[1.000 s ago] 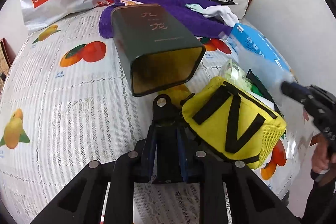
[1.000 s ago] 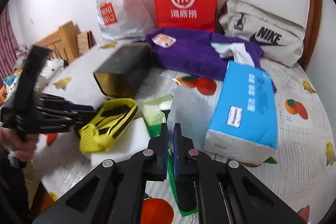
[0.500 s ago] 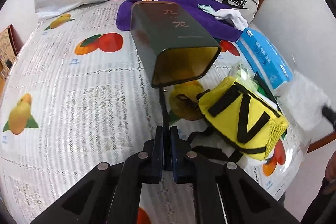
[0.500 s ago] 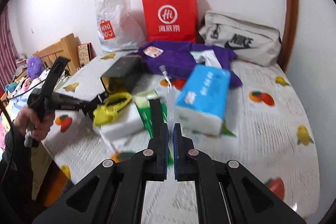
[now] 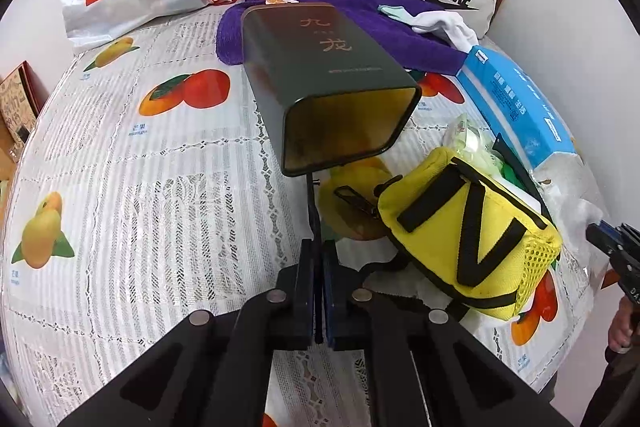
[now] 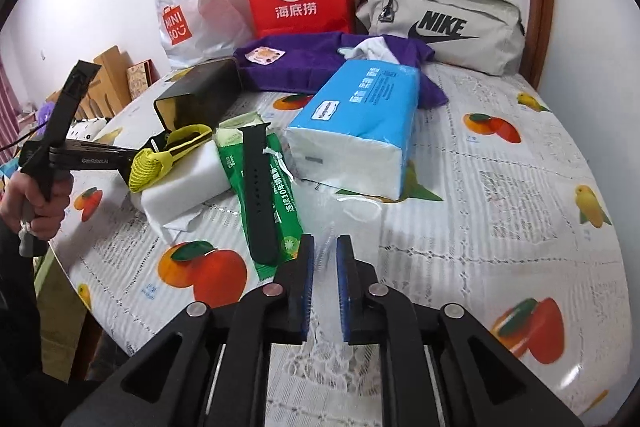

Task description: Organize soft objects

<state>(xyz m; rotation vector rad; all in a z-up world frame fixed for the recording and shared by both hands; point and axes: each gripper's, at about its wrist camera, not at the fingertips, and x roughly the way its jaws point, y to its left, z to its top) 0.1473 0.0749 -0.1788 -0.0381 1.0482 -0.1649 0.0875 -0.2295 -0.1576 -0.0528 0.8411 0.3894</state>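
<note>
Two grippers in shot. Left gripper (image 5: 319,247) is pressed together, pinching a thin black strap (image 5: 311,199) that runs up toward the open mouth of the dark tin (image 5: 332,79) lying on its side at frame centre. Yellow pouch (image 5: 472,239) sits on the tabletop (image 5: 160,207) at right of centre, just beside the tin mouth. Blue tissue pack (image 5: 516,103) is upper right, purple towel (image 5: 384,27) behind the tin. Right gripper (image 6: 325,247) is slightly spread, its jaws have just been opening; I see faint clear film in the gap and can't tell if it touches. Black watch band (image 6: 258,187) lies on a green packet (image 6: 286,211), left of centre.
</note>
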